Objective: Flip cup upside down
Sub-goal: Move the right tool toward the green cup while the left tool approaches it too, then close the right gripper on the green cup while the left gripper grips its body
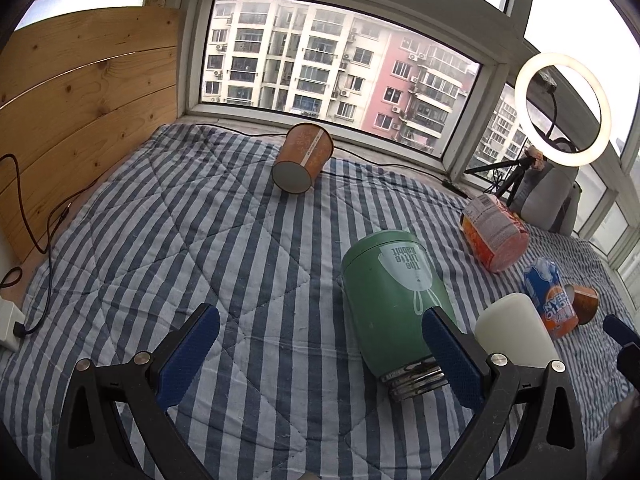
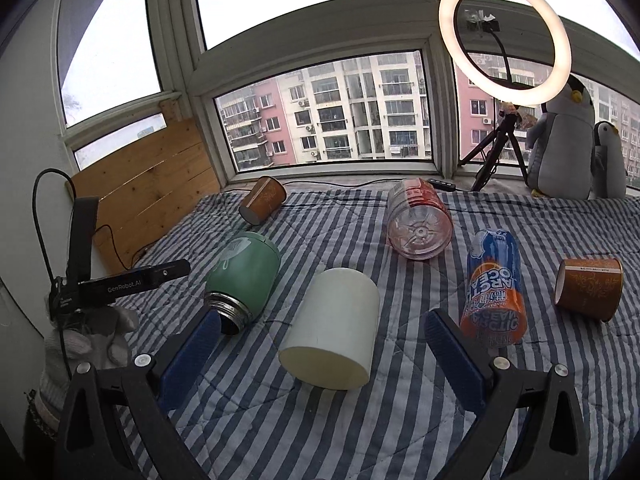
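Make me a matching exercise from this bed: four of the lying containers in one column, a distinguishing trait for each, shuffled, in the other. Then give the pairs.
Things:
1. green flask
2. cream cup
3. soda can
4. clear jar

Traits:
A. blue and orange print
B. see-through, red label
C. plain, no print, between the right gripper's open jaws
D. threaded metal neck, rabbit logo

Pairs: 1-D, 2-C, 3-A, 4-B
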Available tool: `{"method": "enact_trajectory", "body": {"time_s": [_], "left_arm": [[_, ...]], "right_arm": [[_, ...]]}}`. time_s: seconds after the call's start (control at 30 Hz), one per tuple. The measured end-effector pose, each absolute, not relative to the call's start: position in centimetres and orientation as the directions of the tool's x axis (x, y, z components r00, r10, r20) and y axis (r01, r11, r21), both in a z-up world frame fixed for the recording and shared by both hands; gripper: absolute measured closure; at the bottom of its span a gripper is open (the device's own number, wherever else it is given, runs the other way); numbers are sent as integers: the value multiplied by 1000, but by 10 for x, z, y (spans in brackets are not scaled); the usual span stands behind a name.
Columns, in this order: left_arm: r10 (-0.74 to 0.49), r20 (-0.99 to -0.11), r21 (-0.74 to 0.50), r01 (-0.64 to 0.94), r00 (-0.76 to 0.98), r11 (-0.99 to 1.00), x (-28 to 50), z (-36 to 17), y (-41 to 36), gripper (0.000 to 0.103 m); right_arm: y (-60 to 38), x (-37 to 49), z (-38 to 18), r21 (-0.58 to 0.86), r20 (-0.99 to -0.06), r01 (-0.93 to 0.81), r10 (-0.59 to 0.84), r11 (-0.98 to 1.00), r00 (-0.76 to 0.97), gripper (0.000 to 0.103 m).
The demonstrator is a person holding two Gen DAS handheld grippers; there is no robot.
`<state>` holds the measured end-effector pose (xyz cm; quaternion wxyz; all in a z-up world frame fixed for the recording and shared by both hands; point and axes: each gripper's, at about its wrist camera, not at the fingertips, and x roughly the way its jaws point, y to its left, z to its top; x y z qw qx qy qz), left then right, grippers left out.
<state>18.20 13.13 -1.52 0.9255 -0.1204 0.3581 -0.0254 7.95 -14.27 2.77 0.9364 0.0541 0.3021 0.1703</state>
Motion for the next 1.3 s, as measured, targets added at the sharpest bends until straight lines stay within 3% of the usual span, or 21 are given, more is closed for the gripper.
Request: {"method": "enact_trajectory", "body": {"time_s": [0.3, 0.43, 0.57, 0.9, 1.3], "left_arm": [[-224, -672, -314, 2, 706, 950, 202, -20, 129, 1], [-223, -695, -306, 0, 684, 952, 214, -30, 127, 4], [-267, -698, -350, 8, 664, 937, 221, -36, 128, 7], [-308, -696, -363, 53, 649, 930, 225, -32, 120, 17], [-447, -688, -483, 99, 572, 870, 234, -42, 118, 22]], "right_arm": [[-95, 174, 28, 301, -666, -287, 416, 910, 620, 15], [-84, 212, 8, 397, -714, -235, 459, 887, 528, 28], [-67, 232, -1, 405, -735, -224, 461, 887, 497, 40], [-28, 267, -3, 403, -779, -204, 451, 892, 435, 43], [-10, 287, -20, 359, -857, -177, 399, 916, 327, 41]]}}
